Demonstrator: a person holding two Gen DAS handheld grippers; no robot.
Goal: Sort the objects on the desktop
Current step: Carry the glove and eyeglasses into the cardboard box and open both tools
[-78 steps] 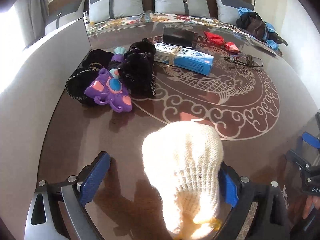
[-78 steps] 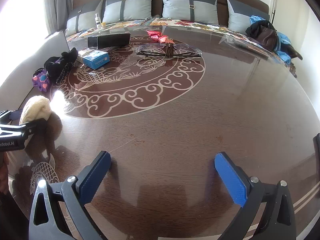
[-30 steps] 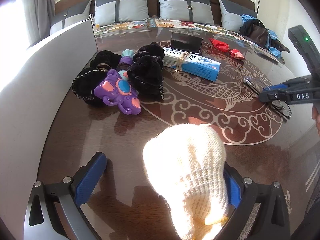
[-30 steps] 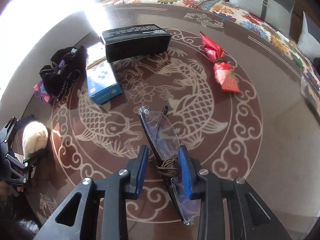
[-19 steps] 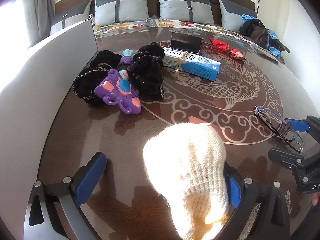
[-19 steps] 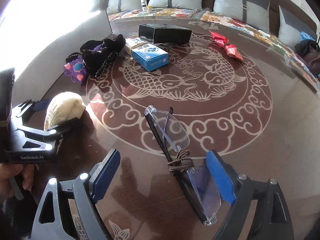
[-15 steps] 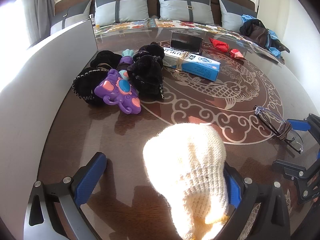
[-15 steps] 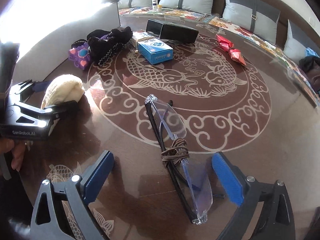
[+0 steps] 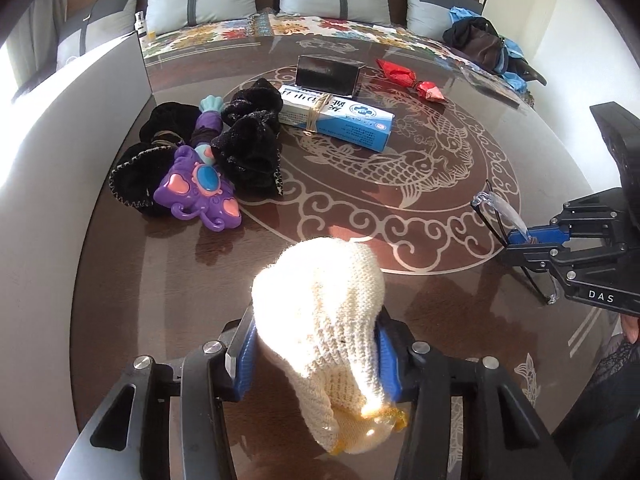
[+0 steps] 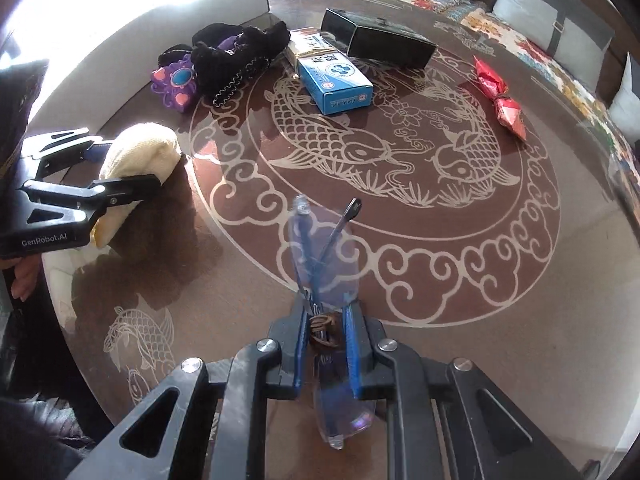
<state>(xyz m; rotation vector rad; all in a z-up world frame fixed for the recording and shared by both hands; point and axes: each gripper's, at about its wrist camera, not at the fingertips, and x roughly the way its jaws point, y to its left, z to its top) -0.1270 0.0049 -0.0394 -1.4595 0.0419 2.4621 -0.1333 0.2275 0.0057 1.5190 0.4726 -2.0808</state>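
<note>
- Left claw (image 9: 316,356) closing on the cream knitted glove (image 9: 324,312), blue pads pressed to both its sides, low over the near edge of the worktop (image 9: 420,292).
- Right claw (image 10: 325,334) clamped tight on folded glasses (image 10: 320,256) — gripped at the brown band round the middle, lenses poking out past the fingertips.
- Farther back: purple toy (image 9: 198,192), black fabric pieces (image 9: 248,148), blue box (image 9: 340,120), black box (image 9: 328,76), red wrapper (image 9: 412,80).

Brown desk (image 9: 448,320) bears a pale koi-and-cloud pattern; cream knitted glove (image 9: 320,320), purple toy (image 9: 196,188) with pink hearts, blue-white box (image 9: 340,116), red wrapper (image 9: 412,80) at one o'clock.
</note>
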